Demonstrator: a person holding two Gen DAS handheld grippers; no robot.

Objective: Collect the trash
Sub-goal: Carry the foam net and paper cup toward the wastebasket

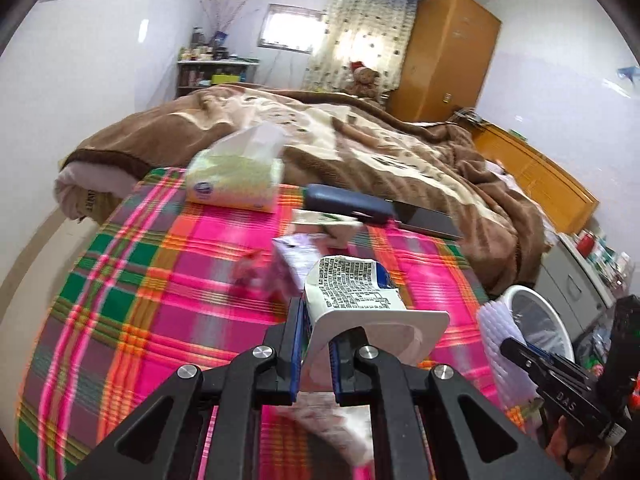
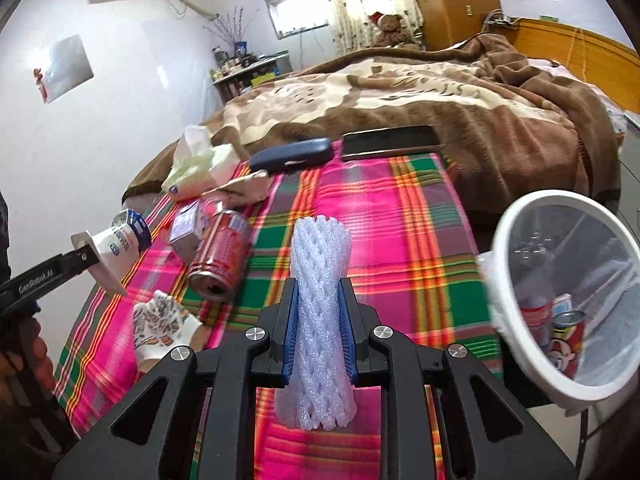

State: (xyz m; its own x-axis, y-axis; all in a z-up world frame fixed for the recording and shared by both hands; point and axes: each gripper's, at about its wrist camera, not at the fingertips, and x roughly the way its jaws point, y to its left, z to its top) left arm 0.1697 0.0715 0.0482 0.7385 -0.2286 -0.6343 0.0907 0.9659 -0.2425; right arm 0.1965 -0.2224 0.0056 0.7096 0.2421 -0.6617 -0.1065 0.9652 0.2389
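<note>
My left gripper (image 1: 314,344) is shut on the rim of a crushed white yogurt cup (image 1: 360,300), held above the plaid bedspread; the cup also shows at the left of the right wrist view (image 2: 116,248). My right gripper (image 2: 318,332) is shut on a white foam fruit net (image 2: 320,316), also seen in the left wrist view (image 1: 498,328). A white bin (image 2: 520,308) with a clear liner stands at the bed's right edge, holding cans. On the spread lie a red can (image 2: 218,256), a small carton (image 2: 186,230) and a crumpled patterned paper cup (image 2: 160,328).
A tissue pack (image 1: 236,176), a dark blue case (image 1: 348,204) and a black phone (image 1: 428,220) lie near the brown blanket (image 1: 360,140). A crumpled wrapper (image 2: 244,188) lies by the tissues. A wooden wardrobe (image 1: 448,52) and shelf (image 1: 212,72) stand behind.
</note>
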